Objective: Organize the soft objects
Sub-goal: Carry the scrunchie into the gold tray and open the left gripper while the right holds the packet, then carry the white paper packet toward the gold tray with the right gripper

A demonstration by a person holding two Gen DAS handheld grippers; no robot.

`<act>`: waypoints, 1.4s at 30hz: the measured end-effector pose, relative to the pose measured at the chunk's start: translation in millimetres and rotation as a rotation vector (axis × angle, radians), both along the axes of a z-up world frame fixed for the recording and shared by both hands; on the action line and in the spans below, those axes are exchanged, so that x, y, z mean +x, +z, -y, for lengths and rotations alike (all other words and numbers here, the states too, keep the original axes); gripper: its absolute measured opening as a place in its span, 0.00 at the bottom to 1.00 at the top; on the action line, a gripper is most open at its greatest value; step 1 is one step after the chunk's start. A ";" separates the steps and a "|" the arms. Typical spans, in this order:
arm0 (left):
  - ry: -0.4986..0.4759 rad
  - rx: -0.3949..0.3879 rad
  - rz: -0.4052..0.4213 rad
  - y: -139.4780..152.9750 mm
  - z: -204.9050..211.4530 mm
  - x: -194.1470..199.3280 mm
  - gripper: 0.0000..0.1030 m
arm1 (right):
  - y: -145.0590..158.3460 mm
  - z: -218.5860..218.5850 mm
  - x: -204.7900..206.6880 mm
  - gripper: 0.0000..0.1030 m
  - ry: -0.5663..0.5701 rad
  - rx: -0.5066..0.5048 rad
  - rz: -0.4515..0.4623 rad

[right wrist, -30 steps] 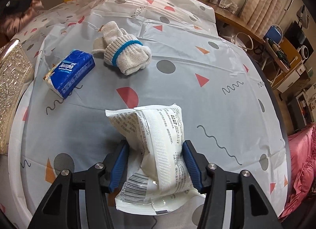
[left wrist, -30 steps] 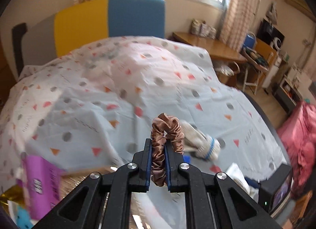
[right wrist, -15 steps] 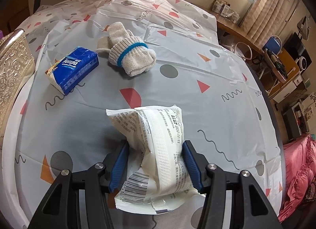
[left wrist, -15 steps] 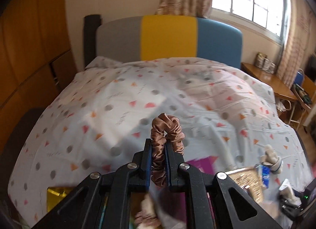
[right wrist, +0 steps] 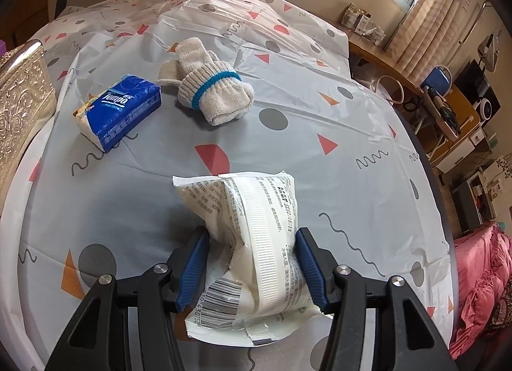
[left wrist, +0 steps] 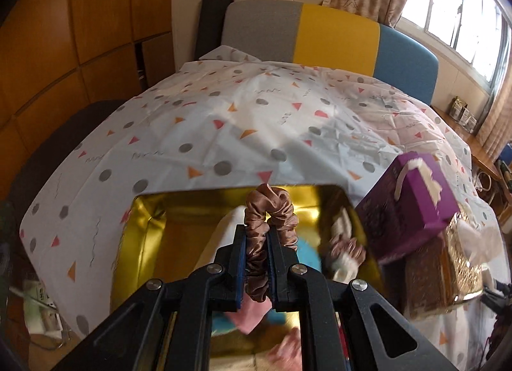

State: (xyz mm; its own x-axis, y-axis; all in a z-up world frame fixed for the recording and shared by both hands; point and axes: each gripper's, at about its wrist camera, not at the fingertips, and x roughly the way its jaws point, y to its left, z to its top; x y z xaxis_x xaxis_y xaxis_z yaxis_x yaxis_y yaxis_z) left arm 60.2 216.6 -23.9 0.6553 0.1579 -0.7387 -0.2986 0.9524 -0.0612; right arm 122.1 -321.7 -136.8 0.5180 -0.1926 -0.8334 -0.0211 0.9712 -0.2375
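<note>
My left gripper [left wrist: 257, 244] is shut on a brown satin scrunchie [left wrist: 268, 211] and holds it above an open gold tin [left wrist: 144, 236] that has soft items inside, blurred. My right gripper [right wrist: 251, 251] is shut on a white plastic packet [right wrist: 256, 227] that rests on the patterned cover. A rolled pair of beige socks with a blue band [right wrist: 211, 95] and a blue Tempo tissue pack [right wrist: 118, 111] lie on the cover beyond the packet.
A purple box [left wrist: 412, 201] leans on a gold embossed box [left wrist: 448, 268] right of the tin; that gold box also shows at the left edge of the right wrist view [right wrist: 19, 105]. The bed's headboard [left wrist: 320, 35] stands behind. Wooden wardrobe at left.
My left gripper has swung left with the scrunchie, from over the socks to above the gold tin. The right gripper has stayed on the packet, almost still.
</note>
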 end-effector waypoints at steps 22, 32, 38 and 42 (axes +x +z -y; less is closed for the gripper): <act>0.073 0.047 -0.001 -39.0 0.6 -88.1 0.12 | -1.5 -7.3 -3.5 0.55 0.011 -0.053 0.028; 0.078 0.045 -0.039 -51.5 2.5 -87.2 0.35 | -1.5 -8.0 -3.2 0.55 0.013 -0.053 0.029; 0.093 0.052 -0.031 -49.8 1.0 -89.4 0.42 | -1.6 -8.1 -2.9 0.55 0.011 -0.050 0.028; 0.100 0.064 -0.007 -42.2 -0.5 -94.4 0.46 | -2.0 -8.1 -2.7 0.54 0.009 -0.050 0.028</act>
State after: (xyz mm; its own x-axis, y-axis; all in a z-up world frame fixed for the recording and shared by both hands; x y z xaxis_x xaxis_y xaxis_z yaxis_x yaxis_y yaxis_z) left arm -34.2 217.1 -66.2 0.6287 0.2689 -0.7297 -0.3923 0.9198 0.0010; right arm 119.4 -313.6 -138.9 0.5432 -0.2285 -0.8079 -0.0226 0.9579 -0.2861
